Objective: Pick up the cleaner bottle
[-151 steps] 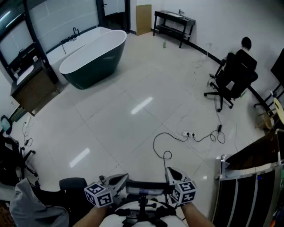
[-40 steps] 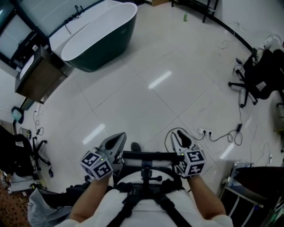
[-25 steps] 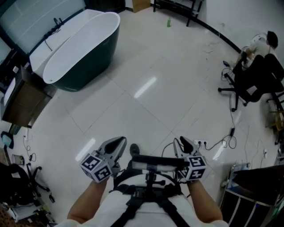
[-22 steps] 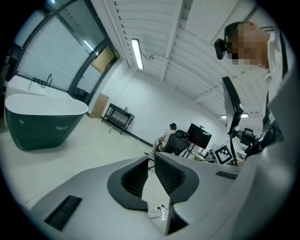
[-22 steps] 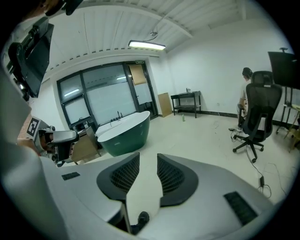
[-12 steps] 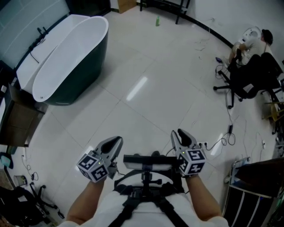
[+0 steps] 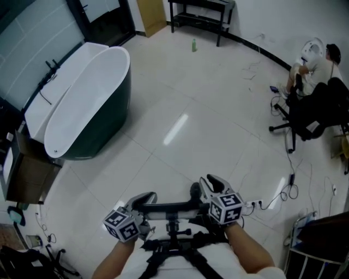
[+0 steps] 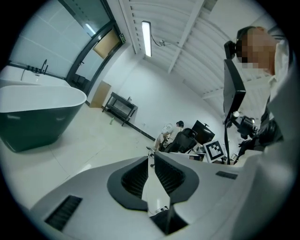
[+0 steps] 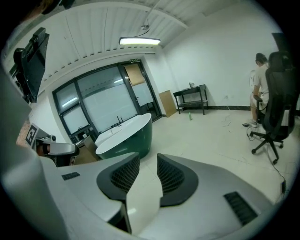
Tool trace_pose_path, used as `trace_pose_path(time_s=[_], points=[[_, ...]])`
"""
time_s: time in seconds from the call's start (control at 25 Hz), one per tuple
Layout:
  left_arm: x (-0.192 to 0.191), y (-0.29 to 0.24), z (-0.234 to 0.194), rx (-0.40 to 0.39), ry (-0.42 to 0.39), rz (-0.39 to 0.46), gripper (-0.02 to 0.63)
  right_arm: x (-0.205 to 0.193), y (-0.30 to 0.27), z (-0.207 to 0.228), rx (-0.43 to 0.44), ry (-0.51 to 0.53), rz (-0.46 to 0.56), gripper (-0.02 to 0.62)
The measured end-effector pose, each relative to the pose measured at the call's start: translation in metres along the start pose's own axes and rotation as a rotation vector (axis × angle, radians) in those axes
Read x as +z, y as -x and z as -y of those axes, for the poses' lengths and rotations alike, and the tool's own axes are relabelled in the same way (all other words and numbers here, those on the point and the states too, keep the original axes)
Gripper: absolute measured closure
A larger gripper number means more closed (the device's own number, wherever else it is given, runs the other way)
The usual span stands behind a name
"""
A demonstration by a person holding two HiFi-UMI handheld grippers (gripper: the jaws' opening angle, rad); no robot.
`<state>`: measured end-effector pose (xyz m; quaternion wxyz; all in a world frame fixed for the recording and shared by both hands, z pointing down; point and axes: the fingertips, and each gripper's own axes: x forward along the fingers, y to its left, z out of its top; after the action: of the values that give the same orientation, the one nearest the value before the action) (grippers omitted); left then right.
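The cleaner bottle [image 7: 193, 45] is a small green bottle standing on the pale floor far ahead, just in front of a black table [image 7: 203, 7]. It also shows as a tiny green speck in the right gripper view [image 9: 190, 116]. Both grippers are held close to my body, far from it. My left gripper [image 7: 146, 196] [image 8: 151, 154] has its pads almost touching, with only a thin slit and nothing between them. My right gripper [image 7: 205, 181] [image 9: 148, 157] stands a little open and holds nothing.
A dark green bathtub [image 7: 82, 103] with a white inside stands at the left, with a wooden cabinet [image 7: 27, 177] beside it. A person [image 7: 316, 57] and a black office chair [image 7: 313, 111] are at the right. Cables and a power strip [image 7: 259, 202] lie on the floor near my right hand.
The head view has advanced across the floor: bottle, table and bathtub sit lower and nearer in the picture. Both grippers were carried along with it and now sit slightly lower in the picture.
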<state>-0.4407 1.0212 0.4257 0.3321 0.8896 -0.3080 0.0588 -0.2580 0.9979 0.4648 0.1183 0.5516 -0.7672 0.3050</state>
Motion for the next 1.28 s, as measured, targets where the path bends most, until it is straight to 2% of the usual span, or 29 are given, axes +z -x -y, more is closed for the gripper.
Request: trace_pose_path(time_s=[0.16, 0.32, 0.56, 0.72, 0.96, 1.28], points=[[0.037, -0.047, -0.007, -0.011, -0.005, -0.018, 0.568, 0.050, -0.035, 0.020, 0.055, 0.034, 0.001, 0.485], [0.072, -0.088, -0.014, 0.018, 0.007, 0.001, 0.568, 0.080, -0.061, 0.045, 0.086, 0.070, -0.028, 0.485], [0.093, -0.150, -0.018, -0.007, -0.005, -0.049, 0.568, 0.089, -0.073, 0.094, 0.052, 0.008, -0.045, 0.485], [0.118, -0.183, -0.033, -0.031, -0.024, -0.051, 0.568, 0.094, -0.088, 0.117, 0.019, -0.024, -0.069, 0.485], [0.160, -0.228, -0.078, -0.088, -0.039, -0.062, 0.568, 0.133, -0.129, 0.130, -0.034, -0.036, -0.052, 0.485], [0.243, -0.278, -0.168, -0.114, -0.062, -0.071, 0.568, 0.216, -0.209, 0.147, -0.128, -0.013, -0.038, 0.485]])
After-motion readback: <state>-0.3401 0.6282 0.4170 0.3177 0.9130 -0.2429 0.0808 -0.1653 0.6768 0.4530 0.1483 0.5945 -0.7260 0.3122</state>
